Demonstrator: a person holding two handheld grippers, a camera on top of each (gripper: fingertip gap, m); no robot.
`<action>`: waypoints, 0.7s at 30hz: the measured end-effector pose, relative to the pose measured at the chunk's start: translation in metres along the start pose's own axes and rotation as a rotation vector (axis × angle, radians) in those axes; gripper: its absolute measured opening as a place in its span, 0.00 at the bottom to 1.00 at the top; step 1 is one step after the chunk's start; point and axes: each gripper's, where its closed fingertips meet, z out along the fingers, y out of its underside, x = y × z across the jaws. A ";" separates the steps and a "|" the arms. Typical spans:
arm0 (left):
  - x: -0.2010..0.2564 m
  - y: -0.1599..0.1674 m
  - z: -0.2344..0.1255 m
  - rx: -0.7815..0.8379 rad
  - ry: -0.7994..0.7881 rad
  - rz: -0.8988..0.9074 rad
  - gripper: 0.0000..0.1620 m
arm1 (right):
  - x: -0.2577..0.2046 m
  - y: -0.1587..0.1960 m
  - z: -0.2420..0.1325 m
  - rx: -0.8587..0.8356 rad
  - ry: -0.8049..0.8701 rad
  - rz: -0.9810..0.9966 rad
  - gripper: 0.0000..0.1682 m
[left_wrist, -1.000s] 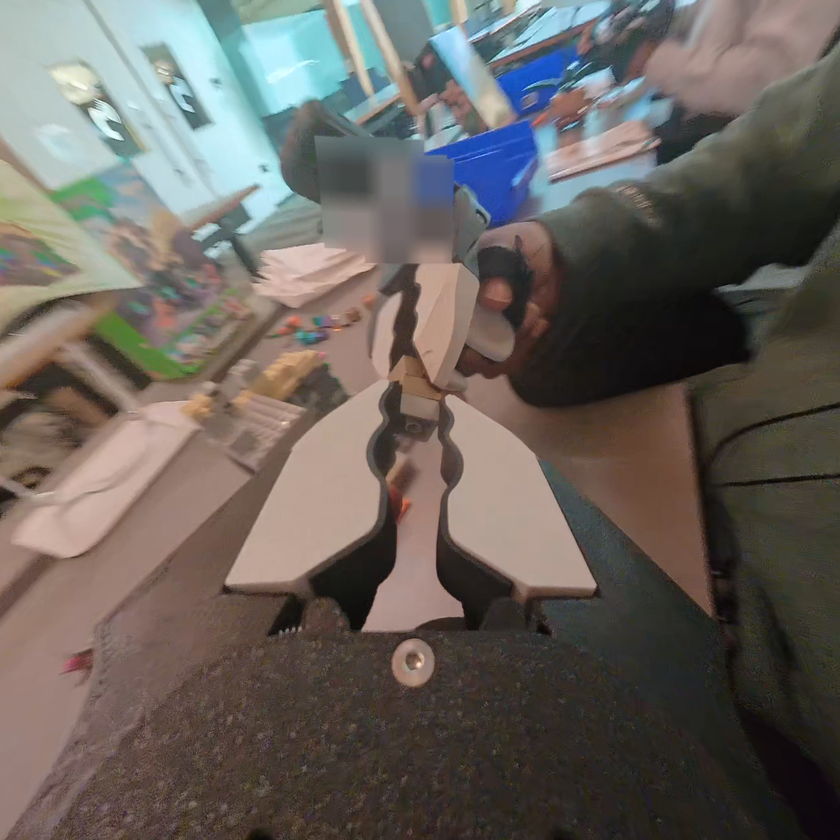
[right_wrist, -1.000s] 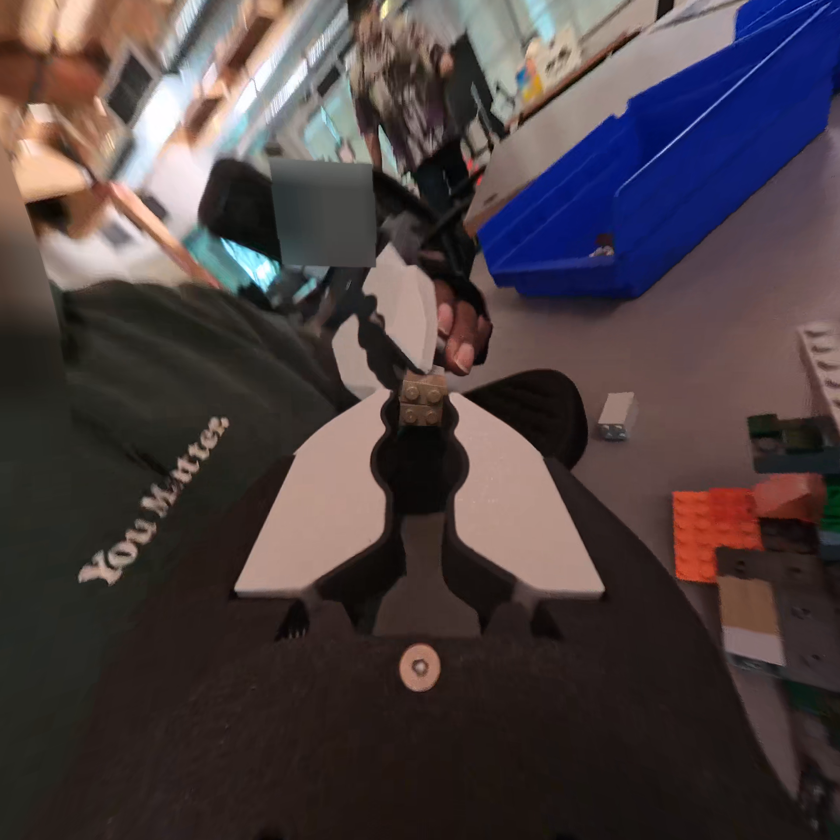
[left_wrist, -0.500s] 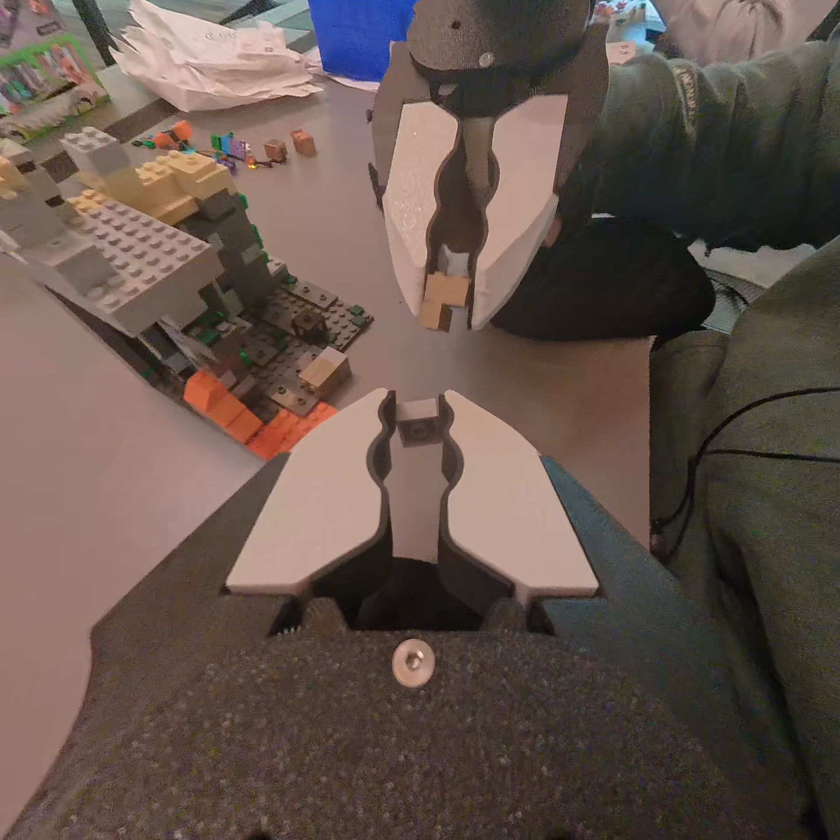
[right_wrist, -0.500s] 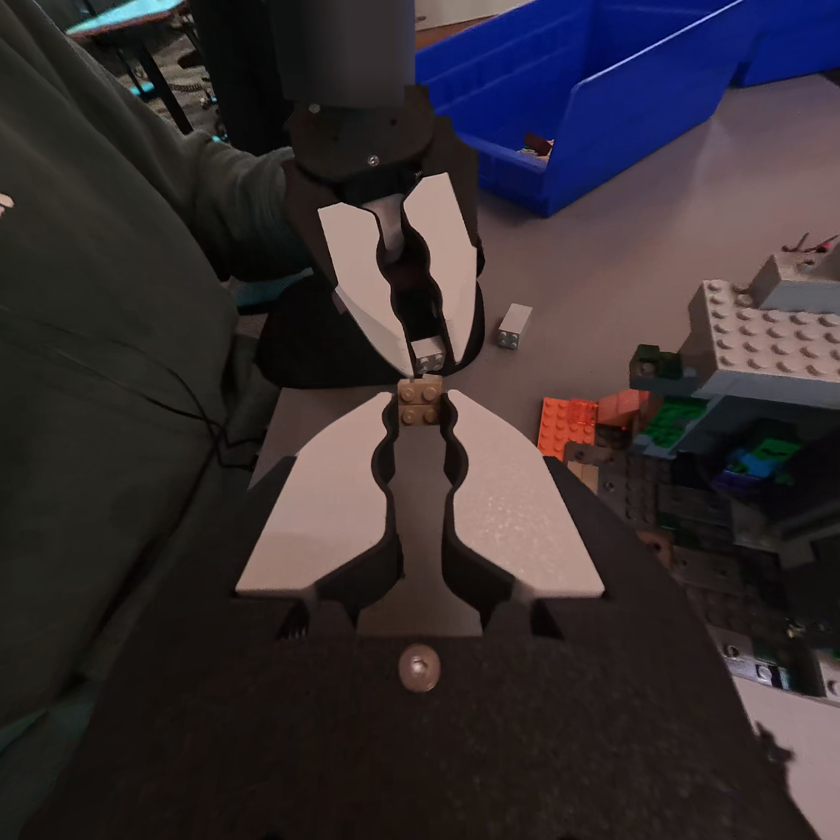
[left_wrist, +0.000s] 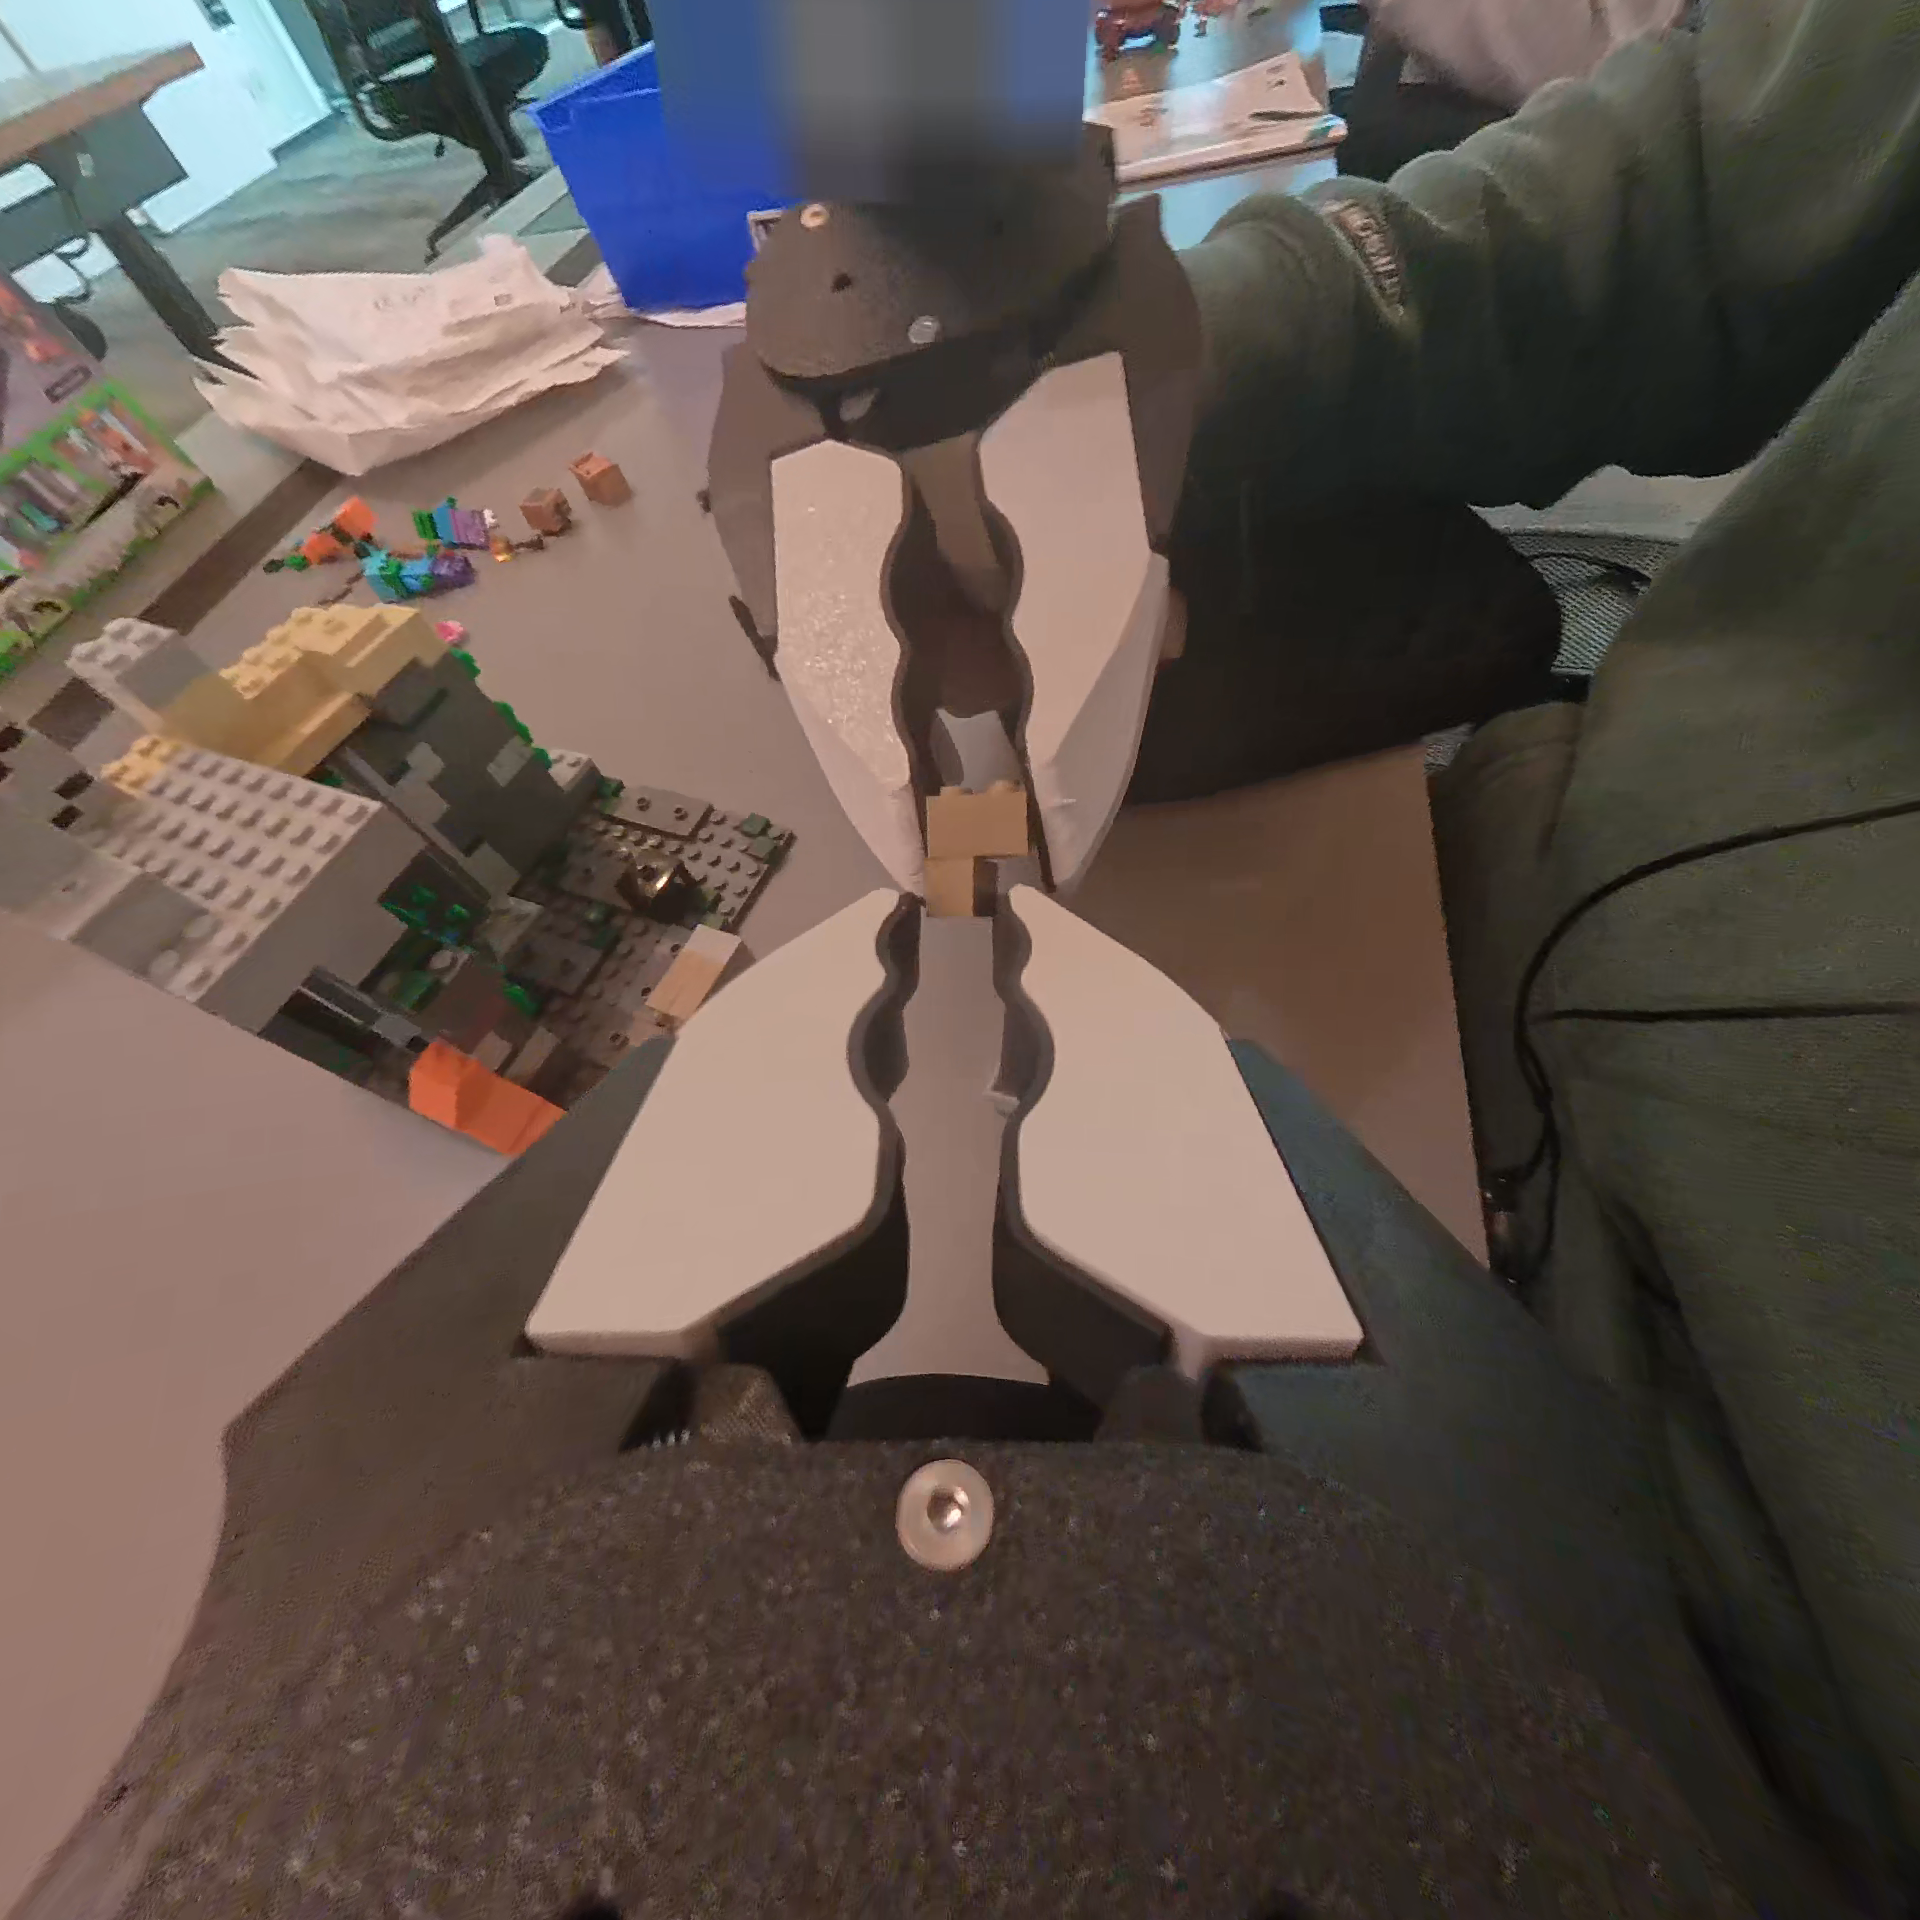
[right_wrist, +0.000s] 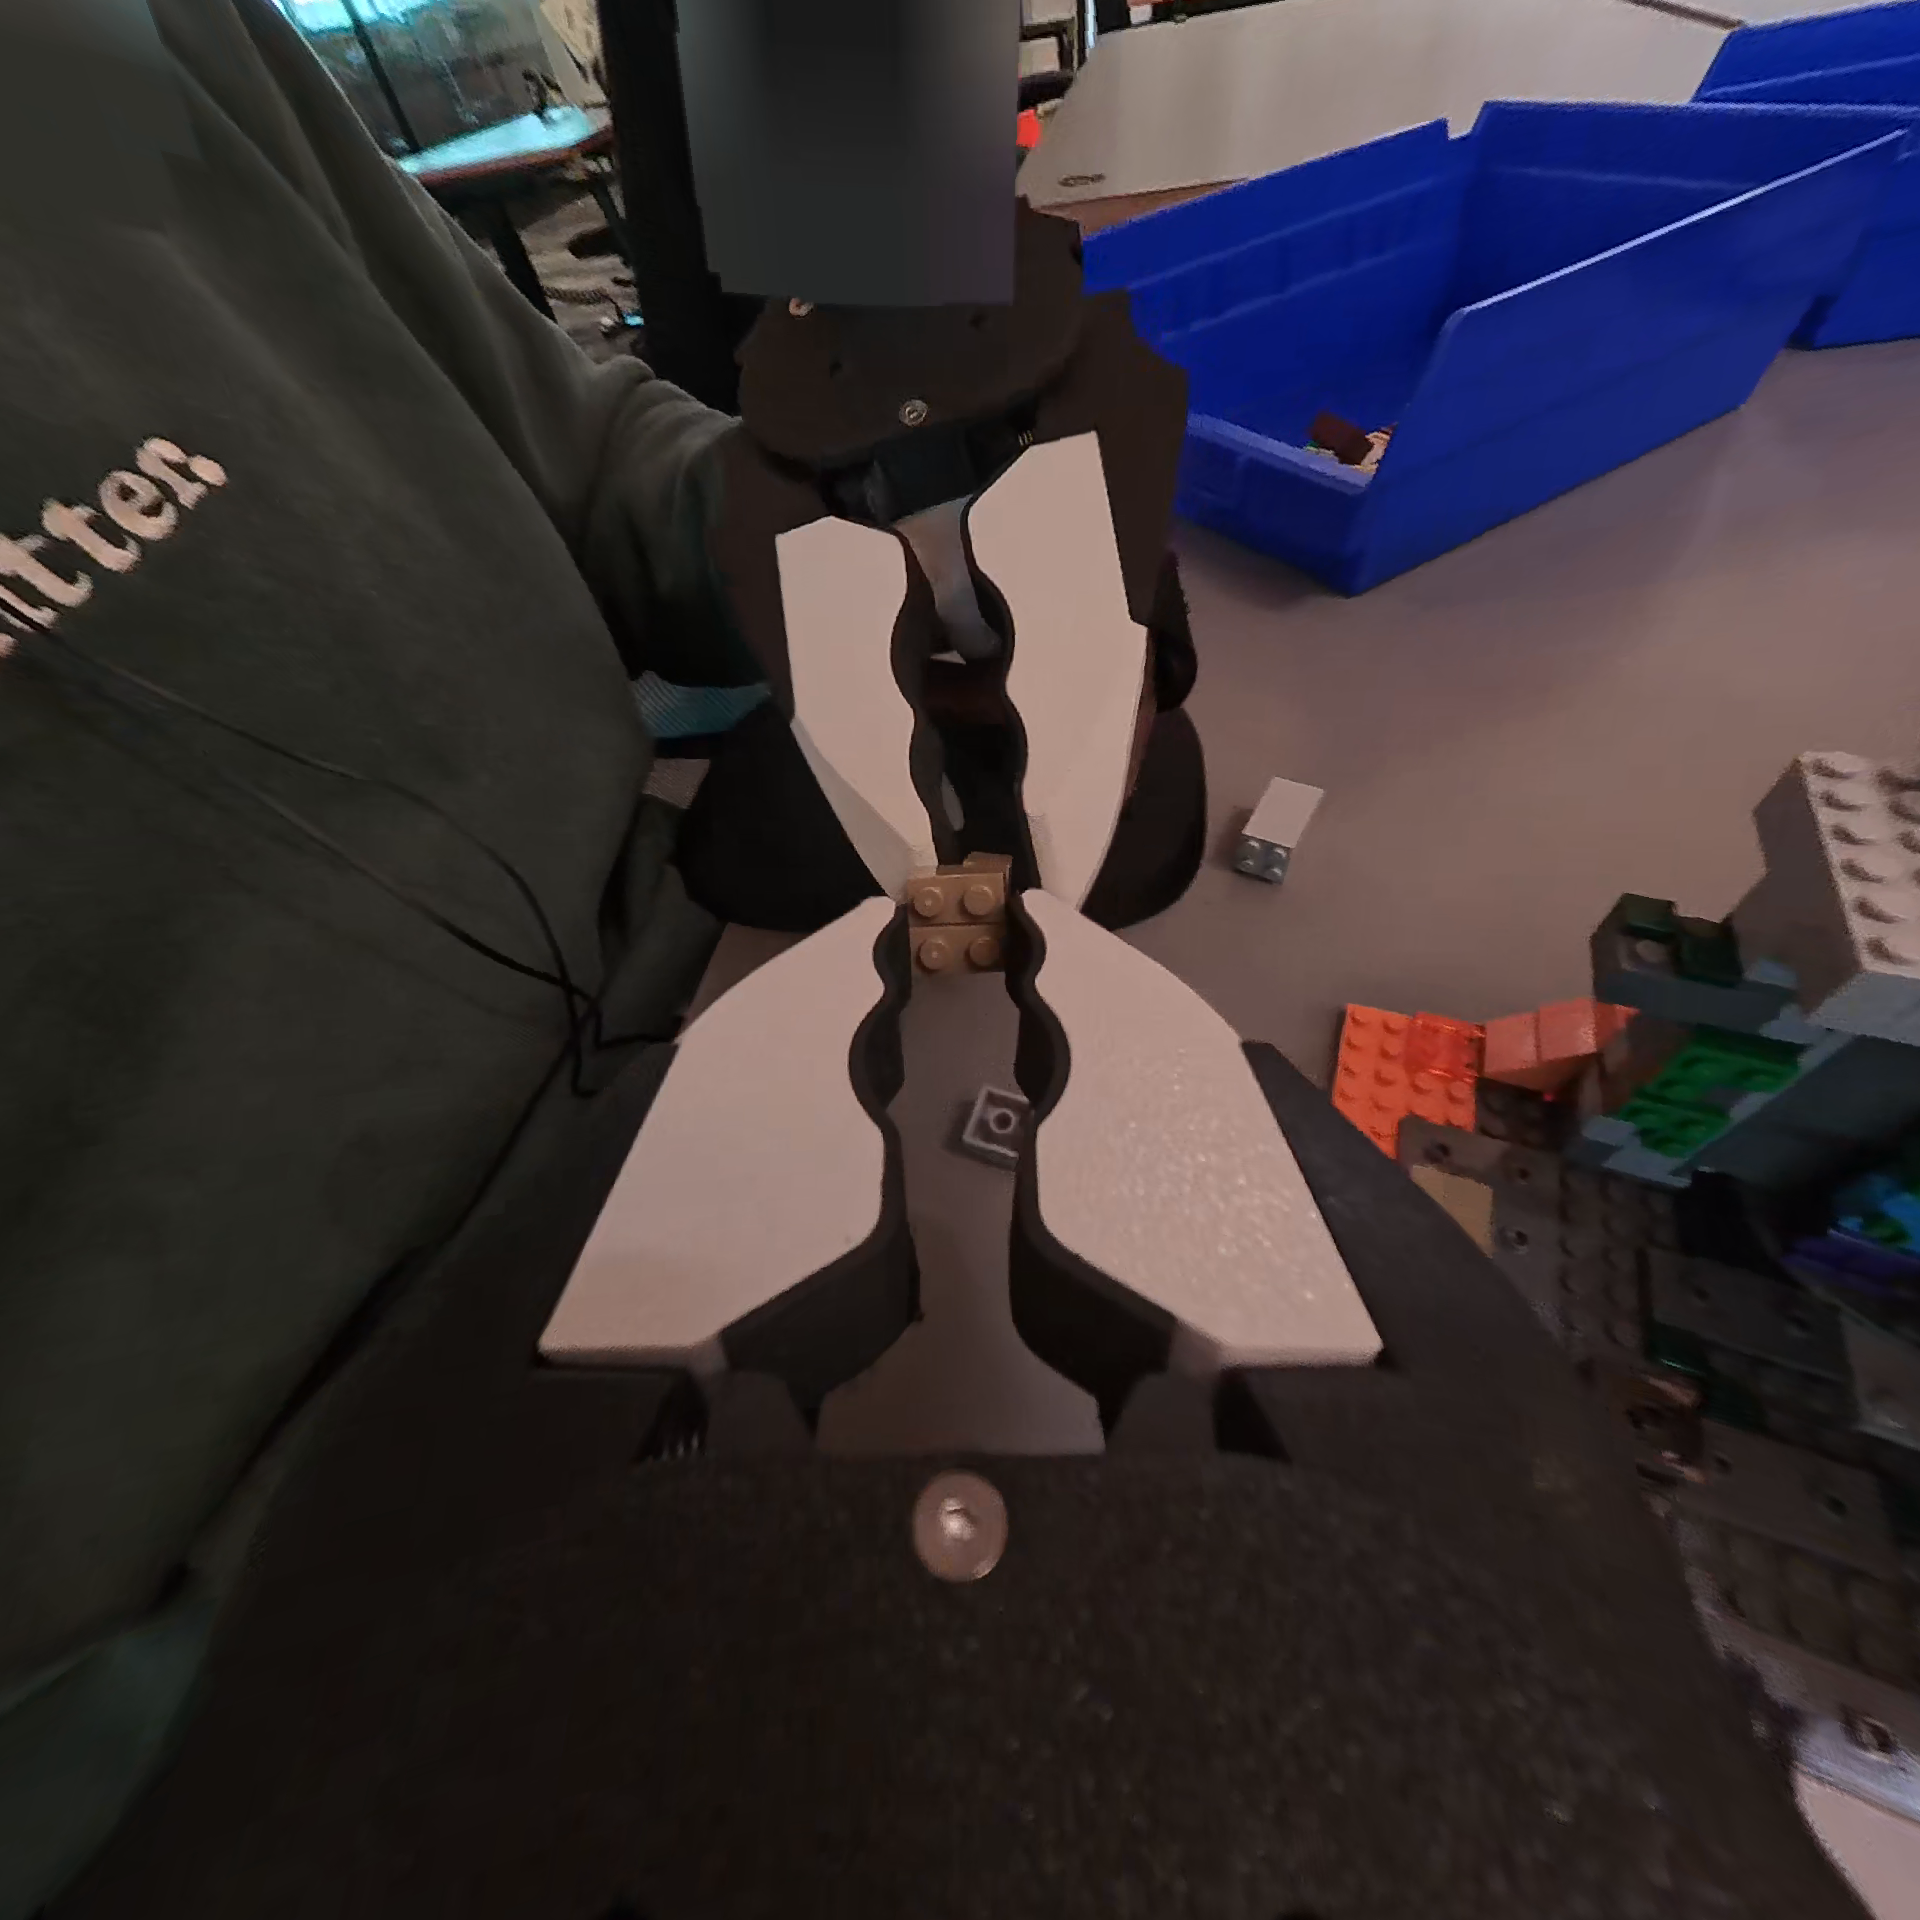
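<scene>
Right wrist view: the right gripper pinches a tan brick stack at its fingertips. The left gripper meets it tip to tip, its jaws narrowly parted and empty, the tan bricks just ahead. A small grey plate lies on the grey table below, beside the brick model.

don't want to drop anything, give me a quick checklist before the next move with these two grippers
1. right gripper grip on tan bricks: ok, clamped at its tips.
2. left gripper grip: cannot tell, its tips meet the tan bricks.
3. small grey plate: not ok, lying loose under the right gripper.
4. brick model: ok, off to the side, untouched.
</scene>
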 end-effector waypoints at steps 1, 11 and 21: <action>0.003 0.000 -0.001 -0.001 0.014 0.013 0.08 | -0.003 -0.001 -0.001 0.006 -0.028 0.026 0.10; -0.014 0.035 0.002 -0.168 -0.091 0.091 0.07 | 0.009 0.020 -0.003 -0.077 0.028 0.089 0.10; -0.008 0.023 0.007 -0.068 0.093 -0.414 0.10 | 0.035 0.038 0.002 -0.373 0.356 -0.271 0.10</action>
